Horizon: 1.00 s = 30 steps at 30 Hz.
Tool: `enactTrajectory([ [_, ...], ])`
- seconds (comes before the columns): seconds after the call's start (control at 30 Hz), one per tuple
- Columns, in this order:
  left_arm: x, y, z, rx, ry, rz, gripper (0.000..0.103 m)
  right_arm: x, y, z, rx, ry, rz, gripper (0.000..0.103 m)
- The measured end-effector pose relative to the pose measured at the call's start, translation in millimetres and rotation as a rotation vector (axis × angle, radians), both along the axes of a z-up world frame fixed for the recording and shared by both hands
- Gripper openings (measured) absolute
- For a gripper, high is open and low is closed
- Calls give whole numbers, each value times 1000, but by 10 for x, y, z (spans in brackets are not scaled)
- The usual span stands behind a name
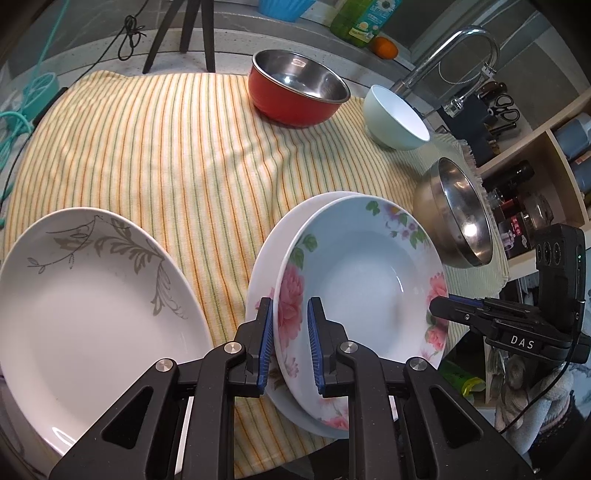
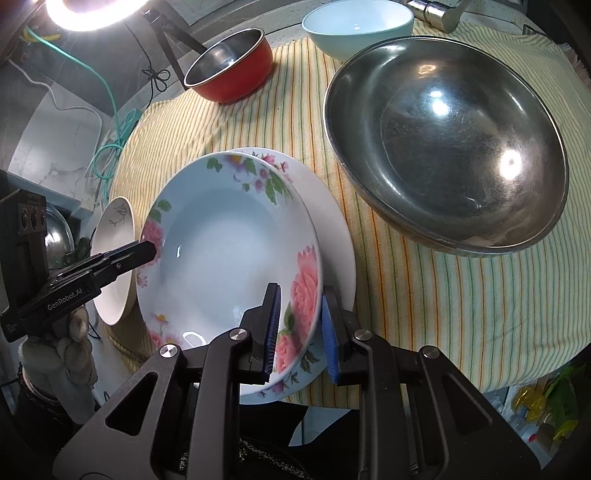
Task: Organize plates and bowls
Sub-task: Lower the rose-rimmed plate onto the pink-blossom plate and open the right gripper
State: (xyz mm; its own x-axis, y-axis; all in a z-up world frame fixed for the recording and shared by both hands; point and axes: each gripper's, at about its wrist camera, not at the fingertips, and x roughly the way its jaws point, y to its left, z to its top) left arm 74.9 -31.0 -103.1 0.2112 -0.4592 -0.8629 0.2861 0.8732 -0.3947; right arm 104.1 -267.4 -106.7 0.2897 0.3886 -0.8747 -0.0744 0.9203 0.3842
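Note:
A deep plate with pink flowers [image 1: 354, 273] [image 2: 229, 251] sits on top of a plain white plate [image 1: 266, 258] [image 2: 332, 229] on the striped cloth. My left gripper [image 1: 290, 343] straddles the flowered plate's near rim, jaws open with gaps on both sides. My right gripper [image 2: 301, 328] straddles the opposite rim, also open; it shows in the left wrist view [image 1: 443, 301]. The left gripper shows in the right wrist view [image 2: 147, 251]. A white plate with a grey leaf pattern [image 1: 92, 306] [image 2: 114, 258] lies to the left.
A red bowl with steel inside [image 1: 299, 88] [image 2: 229, 66], a pale blue bowl [image 1: 397, 116] [image 2: 358, 26] and a large steel bowl [image 1: 458, 214] [image 2: 447, 155] stand on the striped cloth [image 1: 166, 155]. A faucet [image 1: 450, 55] and shelves [image 1: 535, 166] are at the right.

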Motion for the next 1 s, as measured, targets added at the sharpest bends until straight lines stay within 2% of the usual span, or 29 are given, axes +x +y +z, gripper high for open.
enactTrajectory([
  [0.37, 18, -23, -10, -7, 2, -1, 16, 1, 11, 14, -31, -14, -1, 26],
  [0.5, 24, -37, -15, -7, 7, -7, 17, -1, 27, 47, -36, -27, 14, 37],
  [0.8, 25, -25, 53, -8, -17, 0, 17, -37, 50, 173, -79, -86, 26, 46],
  [1.0, 0, 47, 185, -14, -55, 12, 17, -74, 95, 379, -73, -160, 46, 64],
])
